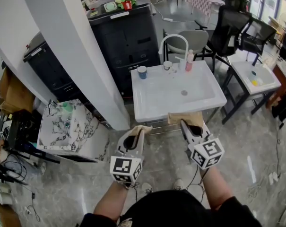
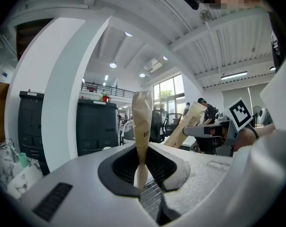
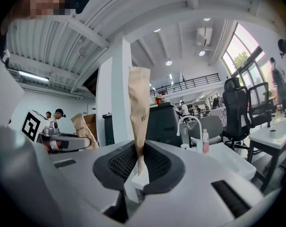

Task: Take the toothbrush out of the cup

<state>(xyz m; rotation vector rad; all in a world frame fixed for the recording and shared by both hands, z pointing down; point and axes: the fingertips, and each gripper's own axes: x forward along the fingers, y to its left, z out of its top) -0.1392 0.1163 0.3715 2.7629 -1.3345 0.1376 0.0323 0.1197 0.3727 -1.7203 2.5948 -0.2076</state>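
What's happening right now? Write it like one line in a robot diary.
phase: before reach | left gripper: shut on paper sleeve | right gripper: shut on paper sleeve | sink: ahead, untouched

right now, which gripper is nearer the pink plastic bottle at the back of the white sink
Right. The right gripper is at the front edge of the white sink, in line with the pink plastic bottle; the left gripper is off the front left corner, farther away.
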